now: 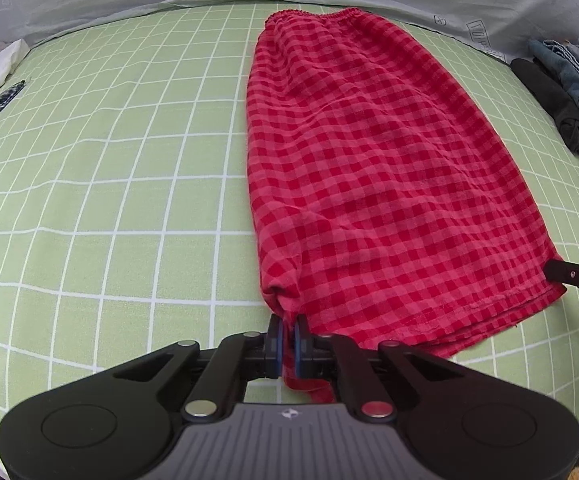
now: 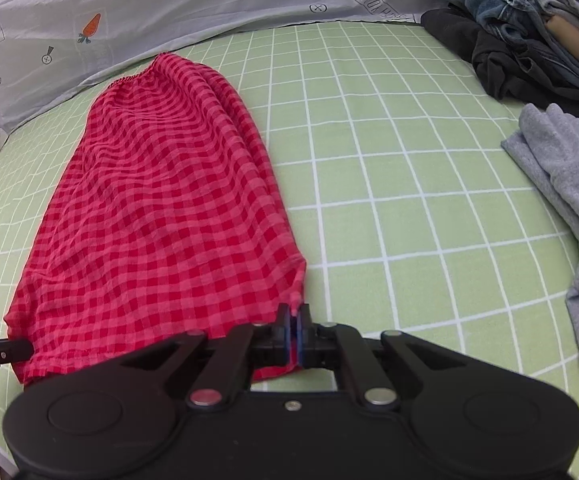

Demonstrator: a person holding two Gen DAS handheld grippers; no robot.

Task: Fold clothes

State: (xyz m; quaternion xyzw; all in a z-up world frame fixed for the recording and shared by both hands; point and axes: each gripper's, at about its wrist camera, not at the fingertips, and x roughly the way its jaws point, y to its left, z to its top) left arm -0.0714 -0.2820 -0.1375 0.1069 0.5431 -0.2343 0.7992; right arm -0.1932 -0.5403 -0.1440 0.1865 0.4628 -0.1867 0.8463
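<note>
- Both grippers, your left gripper and right gripper, pinch the near hem corners of the red checked garment.
- It lies lengthwise on the green grid sheet, seemingly halved; crosswise folds remain.
- Other clothes pile waits.

The left gripper, a matte black body of scissor-like linkage arms, was fitted with silver pivot discs, one red disc, blue-edged finger pads and a ribbed grey plate stamped with a small emblem. The right gripper was built alike, its central plate black and fixed by a single screw.
</note>
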